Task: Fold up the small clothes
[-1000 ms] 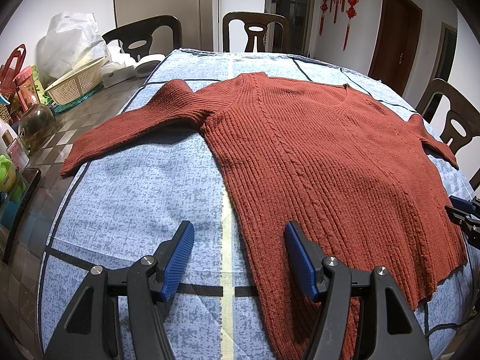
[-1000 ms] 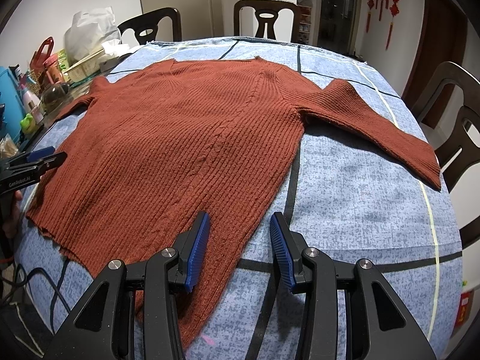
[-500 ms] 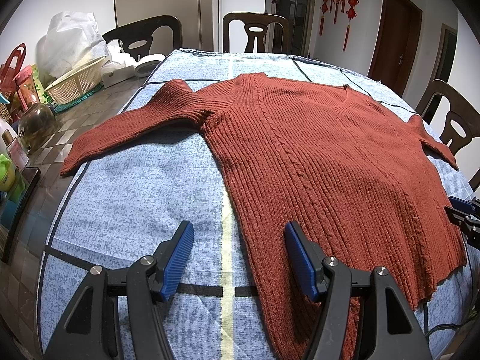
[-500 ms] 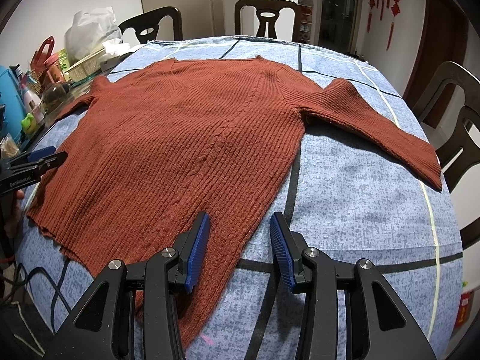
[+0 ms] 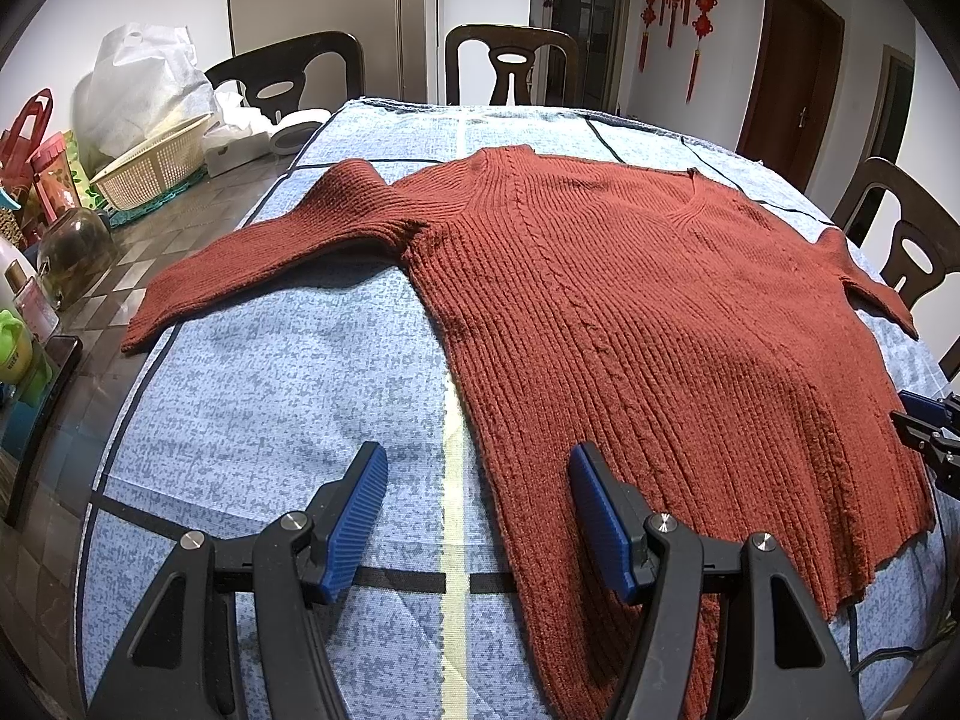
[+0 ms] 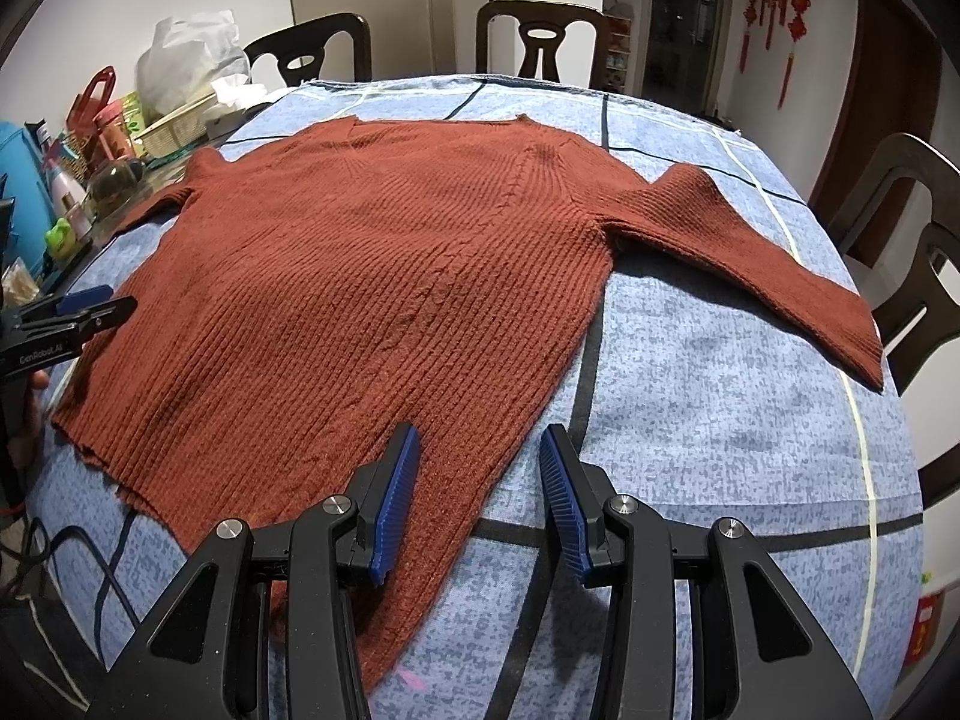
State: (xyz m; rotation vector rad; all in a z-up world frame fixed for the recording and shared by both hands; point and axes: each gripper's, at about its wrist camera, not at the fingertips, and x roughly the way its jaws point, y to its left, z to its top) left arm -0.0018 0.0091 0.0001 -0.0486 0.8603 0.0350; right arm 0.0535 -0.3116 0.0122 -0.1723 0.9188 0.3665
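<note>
A rust-red ribbed knit sweater point(image 5: 630, 312) lies flat and spread out on the blue quilted table cover point(image 5: 288, 408), both sleeves stretched sideways; it also shows in the right wrist view point(image 6: 372, 276). My left gripper point(image 5: 477, 468) is open and empty, low over the sweater's left bottom corner, one blue pad over cloth, the other over the cover. My right gripper point(image 6: 477, 450) is open and empty over the sweater's right bottom corner. The right gripper's tip point(image 5: 924, 420) shows at the left wrist view's edge, and the left gripper's tip point(image 6: 72, 315) shows in the right wrist view.
Clutter stands on the table's left side: a cream plastic basket point(image 5: 150, 171), a white bag point(image 5: 144, 84), bottles and a glass jar point(image 5: 72, 252). Dark wooden chairs point(image 5: 513, 63) ring the table. Cables point(image 6: 54, 552) hang at the near edge.
</note>
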